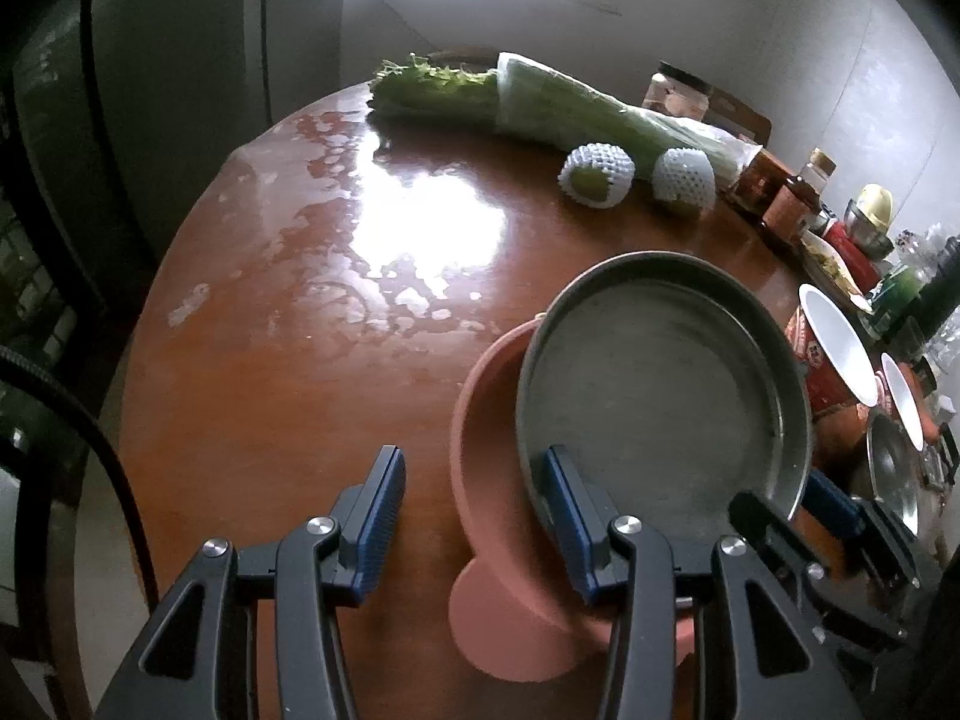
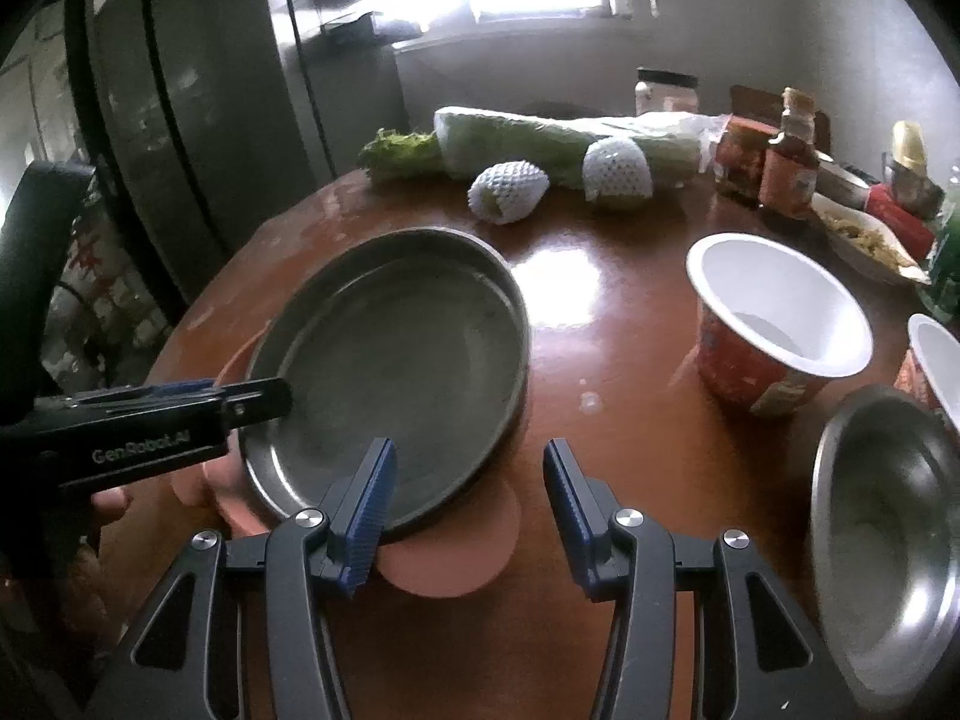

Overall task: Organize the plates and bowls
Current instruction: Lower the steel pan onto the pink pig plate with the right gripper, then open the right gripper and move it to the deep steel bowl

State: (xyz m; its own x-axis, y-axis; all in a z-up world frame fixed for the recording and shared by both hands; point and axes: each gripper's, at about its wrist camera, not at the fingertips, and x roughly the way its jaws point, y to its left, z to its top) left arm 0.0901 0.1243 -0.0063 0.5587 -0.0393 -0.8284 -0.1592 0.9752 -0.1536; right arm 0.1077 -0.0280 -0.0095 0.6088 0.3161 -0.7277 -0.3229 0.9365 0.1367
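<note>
"Gen.Robot.AI" printed on left gripper [image 2: 264,405] beside metal plate [image 2: 390,372].

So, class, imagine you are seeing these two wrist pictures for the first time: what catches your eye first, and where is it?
The grey metal pan dominates, sitting on a pink plate near the table's front edge, with both open grippers, left gripper and right gripper, reaching around its rim. Next comes the bright window glare on the brown table. At the far edge lies a long bagged cabbage beside two net-wrapped fruits.

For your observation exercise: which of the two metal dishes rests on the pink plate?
The flat metal pan, left of the right gripper; the round metal bowl sits directly on the table.
</note>
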